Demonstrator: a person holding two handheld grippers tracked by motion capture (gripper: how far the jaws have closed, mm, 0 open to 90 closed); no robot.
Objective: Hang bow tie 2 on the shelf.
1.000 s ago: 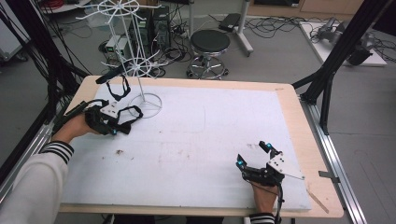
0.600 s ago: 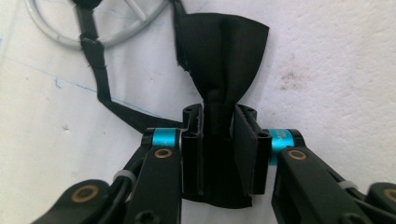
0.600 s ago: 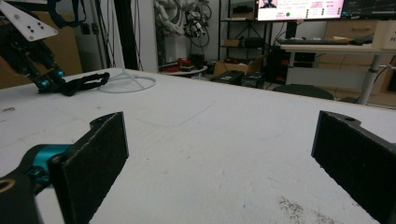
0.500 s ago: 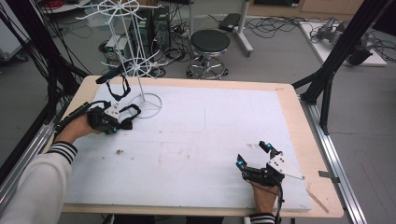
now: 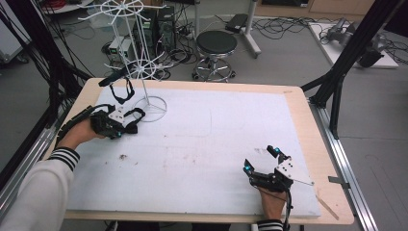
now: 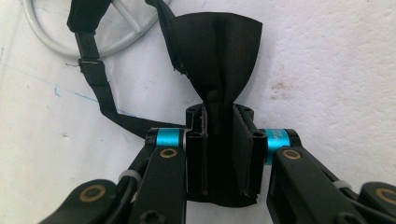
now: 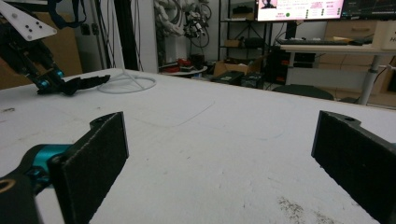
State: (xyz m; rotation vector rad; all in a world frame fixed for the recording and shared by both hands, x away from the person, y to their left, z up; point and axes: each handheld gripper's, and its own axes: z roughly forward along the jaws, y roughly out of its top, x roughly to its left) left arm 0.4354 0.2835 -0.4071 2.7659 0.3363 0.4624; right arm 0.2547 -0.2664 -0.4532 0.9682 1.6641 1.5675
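Note:
A black bow tie point(image 6: 219, 42) lies on the white table sheet point(image 5: 207, 144) at the far left, next to the ring base point(image 5: 150, 109) of a white wire rack. My left gripper point(image 6: 219, 121) is shut on the bow tie's knot, pads pressing from both sides. The tie's strap point(image 6: 91, 56) runs off across the ring base point(image 6: 42, 32). In the high view the left gripper point(image 5: 126, 124) lies low on the table with the bow tie point(image 5: 137, 115) at its tip. My right gripper point(image 5: 262, 161) rests near the front right, open, with nothing between its jaws point(image 7: 219, 154).
The white wire rack point(image 5: 130, 43) stands at the back left with another black strap point(image 5: 122, 91) hanging from it. A stool point(image 5: 216, 45) and cables sit on the floor beyond the table. Black frame posts point(image 5: 346, 62) flank the table's right side.
The left gripper's jaws have drawn together onto the bow tie's knot. Both hands stay where they were; the right gripper is unchanged.

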